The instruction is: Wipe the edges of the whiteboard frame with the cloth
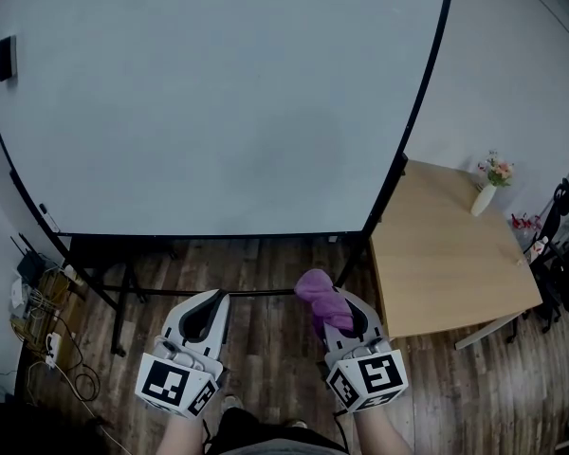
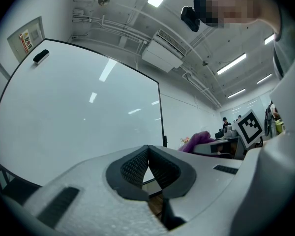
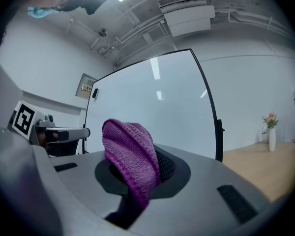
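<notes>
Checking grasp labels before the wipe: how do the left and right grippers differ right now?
Left gripper: jaws together, nothing between them. Right gripper: jaws clamped on the purple cloth, which bulges past them. Left gripper sits under the whiteboard's bottom edge; right gripper sits nearer the wooden table. Shared: both point toward the whiteboard, neither touching it.

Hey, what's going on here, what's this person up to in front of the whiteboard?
A person stands facing a whiteboard with tongs in each hand. The right tongs are clamped on a purple cloth. The left tongs are closed with nothing in them. Both are held low, short of the board's black frame, so no edge is being wiped at this moment.
</notes>
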Demonstrator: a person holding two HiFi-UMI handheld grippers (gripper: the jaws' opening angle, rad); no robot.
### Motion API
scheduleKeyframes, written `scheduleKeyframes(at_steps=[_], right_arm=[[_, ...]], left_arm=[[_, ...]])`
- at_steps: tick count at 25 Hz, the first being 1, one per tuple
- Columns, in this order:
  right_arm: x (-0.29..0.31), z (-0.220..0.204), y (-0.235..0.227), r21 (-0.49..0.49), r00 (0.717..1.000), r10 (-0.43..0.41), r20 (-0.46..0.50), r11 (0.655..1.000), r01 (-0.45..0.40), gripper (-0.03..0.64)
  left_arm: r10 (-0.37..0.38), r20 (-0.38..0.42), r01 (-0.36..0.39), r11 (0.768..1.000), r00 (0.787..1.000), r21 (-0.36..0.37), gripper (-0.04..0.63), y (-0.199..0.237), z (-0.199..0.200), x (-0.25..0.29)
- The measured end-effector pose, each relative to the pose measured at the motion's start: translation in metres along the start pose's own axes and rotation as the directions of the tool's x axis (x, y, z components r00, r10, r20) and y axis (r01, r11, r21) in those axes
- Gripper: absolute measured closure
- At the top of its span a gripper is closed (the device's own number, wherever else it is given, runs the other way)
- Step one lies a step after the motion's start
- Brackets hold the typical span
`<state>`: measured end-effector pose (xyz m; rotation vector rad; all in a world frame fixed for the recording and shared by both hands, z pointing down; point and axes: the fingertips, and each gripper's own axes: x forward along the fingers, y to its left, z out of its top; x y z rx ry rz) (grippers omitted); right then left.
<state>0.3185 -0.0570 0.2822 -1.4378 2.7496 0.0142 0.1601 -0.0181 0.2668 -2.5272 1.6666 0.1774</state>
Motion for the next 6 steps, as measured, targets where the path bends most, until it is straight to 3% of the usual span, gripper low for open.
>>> scheduleKeyframes(at_steps=[6], right_arm=[[0.0004, -0.0029, 0.0077, -0.006, 1.000, 0.005, -0.001, 1.000, -0.005, 0.575]], left_arm=[[0.002, 0.003, -0.002, 1.000, 1.000, 0.001, 0.578, 0.0045, -0.0011, -0.0057]])
